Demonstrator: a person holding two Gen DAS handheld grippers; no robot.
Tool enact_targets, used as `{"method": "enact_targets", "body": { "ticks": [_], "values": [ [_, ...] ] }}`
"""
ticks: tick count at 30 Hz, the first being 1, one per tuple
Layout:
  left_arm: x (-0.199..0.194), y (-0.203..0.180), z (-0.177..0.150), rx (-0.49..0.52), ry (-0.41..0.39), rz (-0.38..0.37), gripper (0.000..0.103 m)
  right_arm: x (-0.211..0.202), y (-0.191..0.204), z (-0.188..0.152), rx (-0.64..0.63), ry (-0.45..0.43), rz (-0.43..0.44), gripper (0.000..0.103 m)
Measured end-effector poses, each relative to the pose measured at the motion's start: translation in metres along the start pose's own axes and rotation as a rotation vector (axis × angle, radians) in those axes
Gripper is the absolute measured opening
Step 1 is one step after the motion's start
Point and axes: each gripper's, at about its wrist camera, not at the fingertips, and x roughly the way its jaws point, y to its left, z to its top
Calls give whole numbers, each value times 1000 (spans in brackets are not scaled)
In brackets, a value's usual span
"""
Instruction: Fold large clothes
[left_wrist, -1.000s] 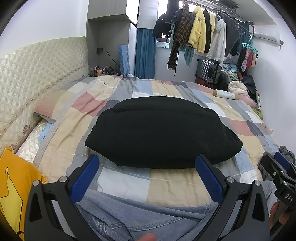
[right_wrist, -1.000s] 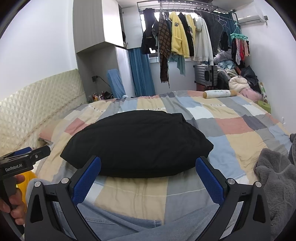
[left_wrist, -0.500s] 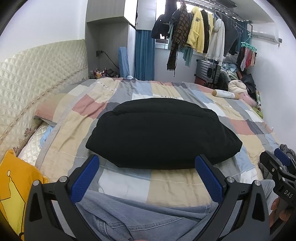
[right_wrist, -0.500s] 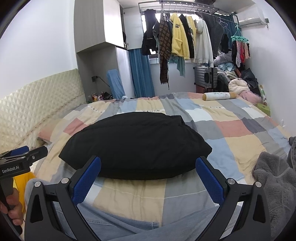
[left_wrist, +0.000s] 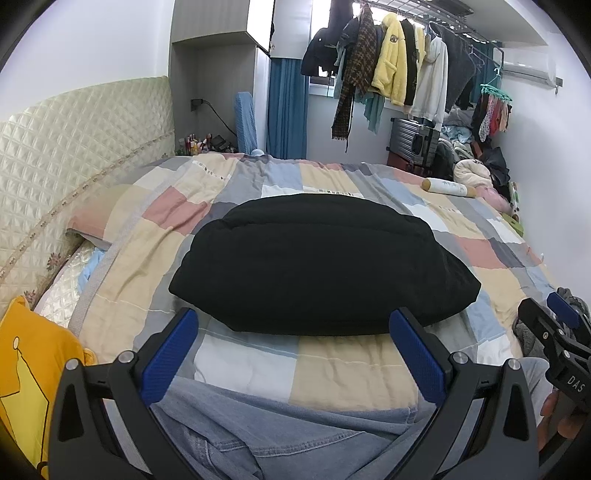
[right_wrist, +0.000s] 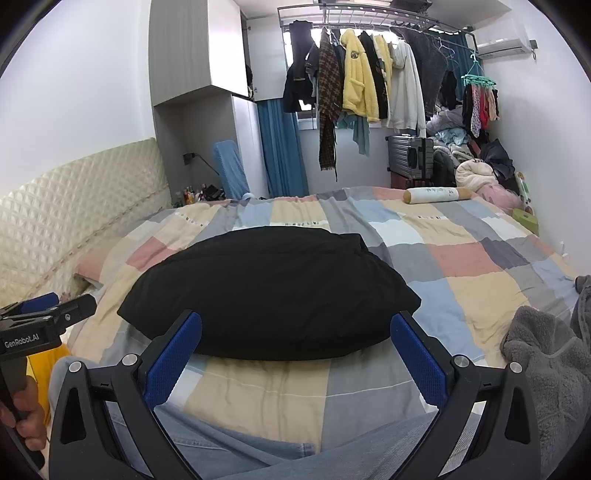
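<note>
A black garment (left_wrist: 321, 264) lies folded into a compact rounded bundle on the patchwork bedspread (left_wrist: 332, 365); it also shows in the right wrist view (right_wrist: 269, 291). My left gripper (left_wrist: 293, 350) is open and empty, held back from the bundle's near edge. My right gripper (right_wrist: 295, 354) is open and empty, also just short of the bundle. Each gripper appears at the edge of the other's view, the right one (left_wrist: 557, 332) and the left one (right_wrist: 40, 317).
A grey fleece garment (right_wrist: 554, 362) lies at the bed's right edge. A yellow cushion (left_wrist: 26, 373) sits at the left. A cream headboard (left_wrist: 74, 155) runs along the left. A rolled bolster (right_wrist: 436, 194), a suitcase and hanging clothes (right_wrist: 369, 88) stand beyond the bed.
Both views tilt up slightly. The black bundle has not moved and both grippers stay open.
</note>
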Motion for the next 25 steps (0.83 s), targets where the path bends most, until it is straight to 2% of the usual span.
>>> {"method": "enact_targets", "body": {
  "ticks": [25],
  "values": [
    [-4, -2, 1, -6, 1, -12, 103, -1, 2, -1, 8, 0, -6, 103]
  ]
}}
